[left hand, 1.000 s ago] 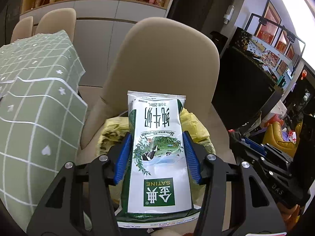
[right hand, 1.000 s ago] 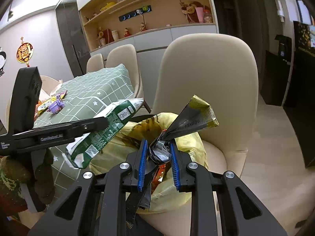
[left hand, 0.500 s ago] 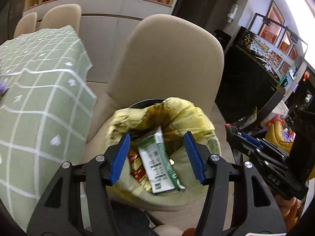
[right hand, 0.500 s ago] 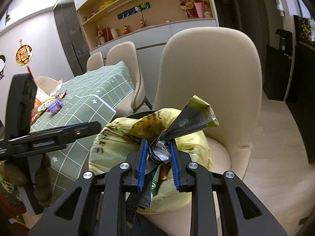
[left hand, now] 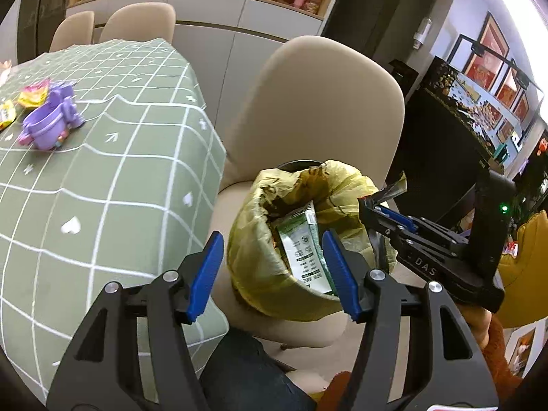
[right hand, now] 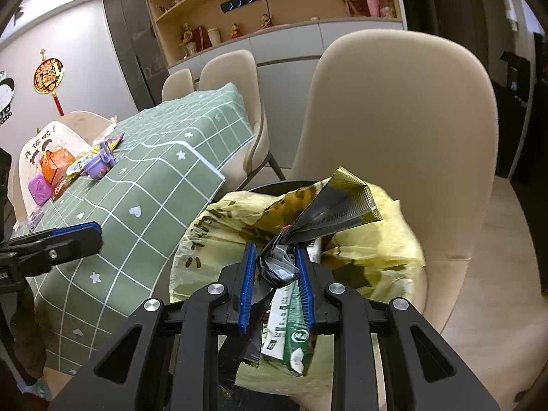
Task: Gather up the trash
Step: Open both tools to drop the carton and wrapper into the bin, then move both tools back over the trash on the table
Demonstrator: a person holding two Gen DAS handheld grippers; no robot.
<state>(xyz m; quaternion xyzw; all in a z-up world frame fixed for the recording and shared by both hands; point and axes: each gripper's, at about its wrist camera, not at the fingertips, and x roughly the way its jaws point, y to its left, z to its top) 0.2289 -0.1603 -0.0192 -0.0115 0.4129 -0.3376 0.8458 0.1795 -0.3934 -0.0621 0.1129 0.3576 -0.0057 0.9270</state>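
still, the right gripper stays clamped on the crumpled wrapper at frame centre; released off-centre, it could miss the yellow bag. left gripper gapes empty.

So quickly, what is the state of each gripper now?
Left gripper: open, empty, jaws just widened; milk carton lies in the bag.
Right gripper: shut on crumpled wrapper.

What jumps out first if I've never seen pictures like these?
Front and centre sits a bin lined with a yellow bag on a beige chair, a green-and-white milk carton inside it. The right gripper pinches a crumpled foil wrapper above the bag, while the left gripper is open. Bright purple toys lie on the green checked tablecloth.
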